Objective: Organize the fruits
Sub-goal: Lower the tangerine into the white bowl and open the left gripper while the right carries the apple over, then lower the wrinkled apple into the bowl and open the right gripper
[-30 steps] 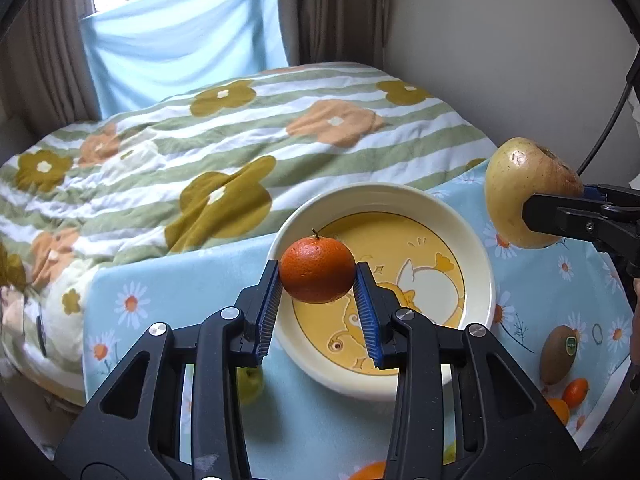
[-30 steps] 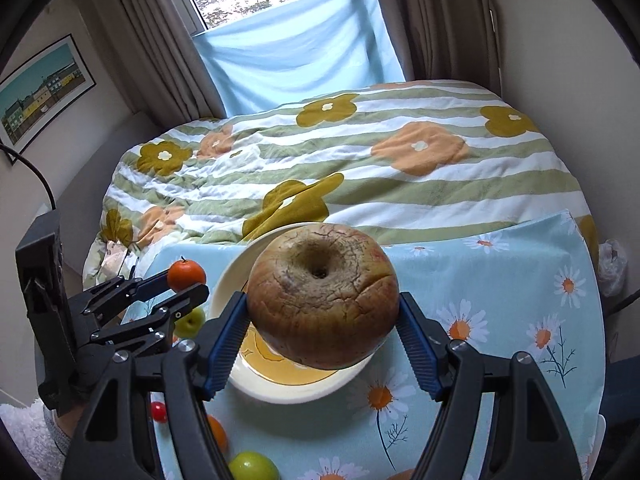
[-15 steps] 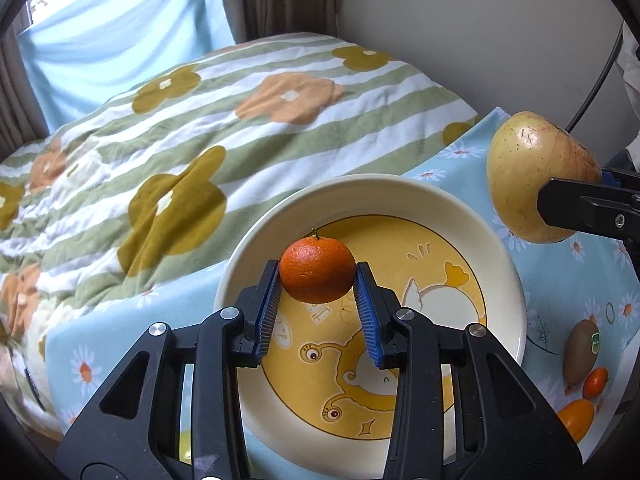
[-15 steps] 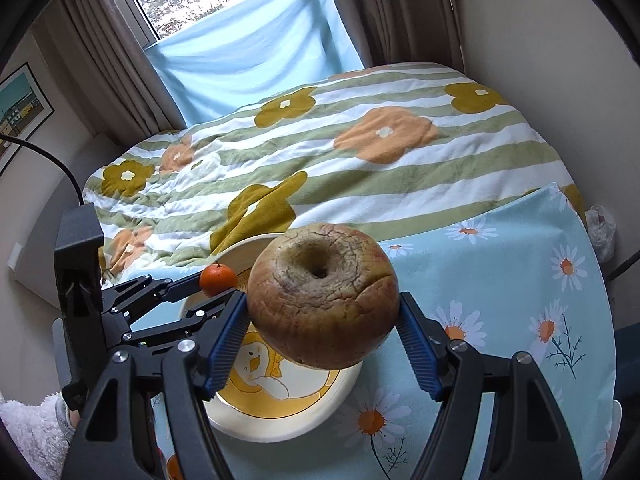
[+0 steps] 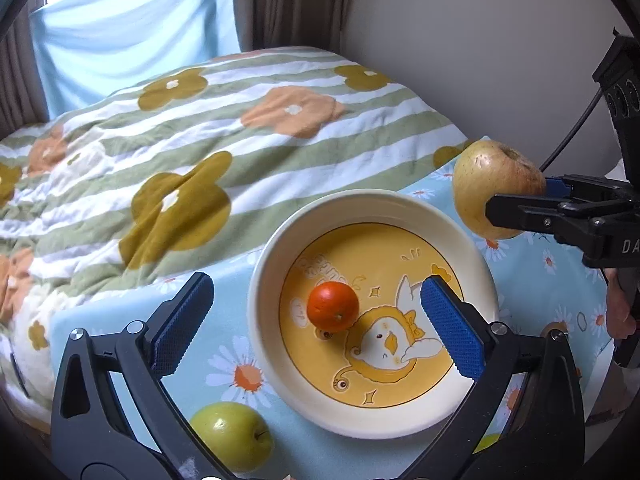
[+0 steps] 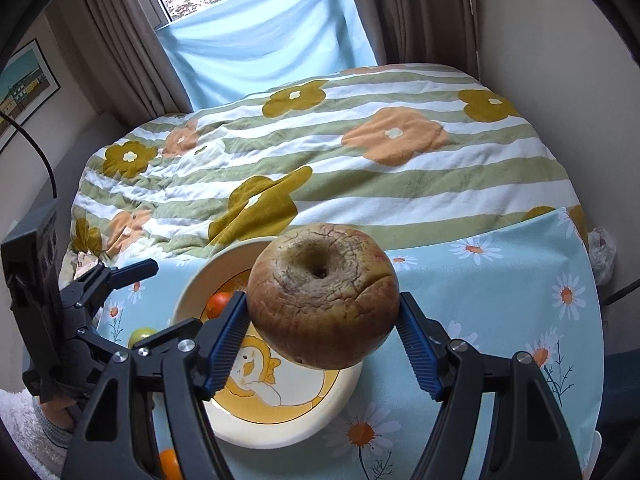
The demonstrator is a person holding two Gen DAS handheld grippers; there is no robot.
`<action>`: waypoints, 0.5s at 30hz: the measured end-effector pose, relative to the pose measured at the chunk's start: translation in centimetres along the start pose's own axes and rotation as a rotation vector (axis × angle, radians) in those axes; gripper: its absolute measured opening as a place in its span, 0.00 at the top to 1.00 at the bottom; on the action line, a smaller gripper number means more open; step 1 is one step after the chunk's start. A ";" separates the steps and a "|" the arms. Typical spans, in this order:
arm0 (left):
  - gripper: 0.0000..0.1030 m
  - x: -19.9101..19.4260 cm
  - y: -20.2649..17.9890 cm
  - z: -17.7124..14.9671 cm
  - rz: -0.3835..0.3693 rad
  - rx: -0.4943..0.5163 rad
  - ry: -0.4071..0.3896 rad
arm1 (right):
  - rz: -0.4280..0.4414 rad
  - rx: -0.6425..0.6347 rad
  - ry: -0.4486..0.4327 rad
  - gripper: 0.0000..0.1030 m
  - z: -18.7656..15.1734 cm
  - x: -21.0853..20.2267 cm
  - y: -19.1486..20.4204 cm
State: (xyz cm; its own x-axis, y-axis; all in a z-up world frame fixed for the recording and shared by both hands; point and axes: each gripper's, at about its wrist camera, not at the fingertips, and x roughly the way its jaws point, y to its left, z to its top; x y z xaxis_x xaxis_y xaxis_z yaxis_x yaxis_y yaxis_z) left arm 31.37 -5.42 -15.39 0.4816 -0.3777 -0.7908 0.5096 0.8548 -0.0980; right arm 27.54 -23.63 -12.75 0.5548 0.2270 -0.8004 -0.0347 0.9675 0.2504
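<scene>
One tangerine (image 5: pixel 332 306) could roll in the plate (image 5: pixel 472 240) between open left fingers (image 5: pixel 182 320); right fingers (image 6: pixel 418 346) gripping the apple (image 6: pixel 322 296) might drop it on it.

- A glossy, smooth glaze is seen on the plate (image 5: pixel 276 256).
- Matt, cracked, rough skin is shown by the apple (image 6: pixel 324 296).
- Ribbed blue pads (image 5: pixel 452 328) are carried by matt black plastic tongs (image 5: pixel 316 320).
- Soft quilted cloth is seen on the bed cover (image 5: pixel 200 132).

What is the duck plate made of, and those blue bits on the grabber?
The duck plate looks like glazed ceramic, perhaps melamine: smooth cream rim with a soft sheen and a printed picture. The blue pads on the left gripper look like ribbed rubber: matte, with fine ridges.
</scene>
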 end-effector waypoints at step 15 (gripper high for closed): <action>0.00 -2.8 3.7 -3.3 0.128 -0.055 0.001 | 0.011 -0.222 0.157 0.33 -0.4 7.3 3.9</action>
State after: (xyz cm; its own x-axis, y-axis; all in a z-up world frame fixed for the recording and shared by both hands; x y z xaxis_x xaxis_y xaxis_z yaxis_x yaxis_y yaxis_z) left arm 29.51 -0.01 -15.53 0.5396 -0.2645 -0.7993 0.4045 0.9141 -0.0294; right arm 31.14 -18.15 -17.80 0.4181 0.2350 -0.8775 -0.2311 0.9617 0.1475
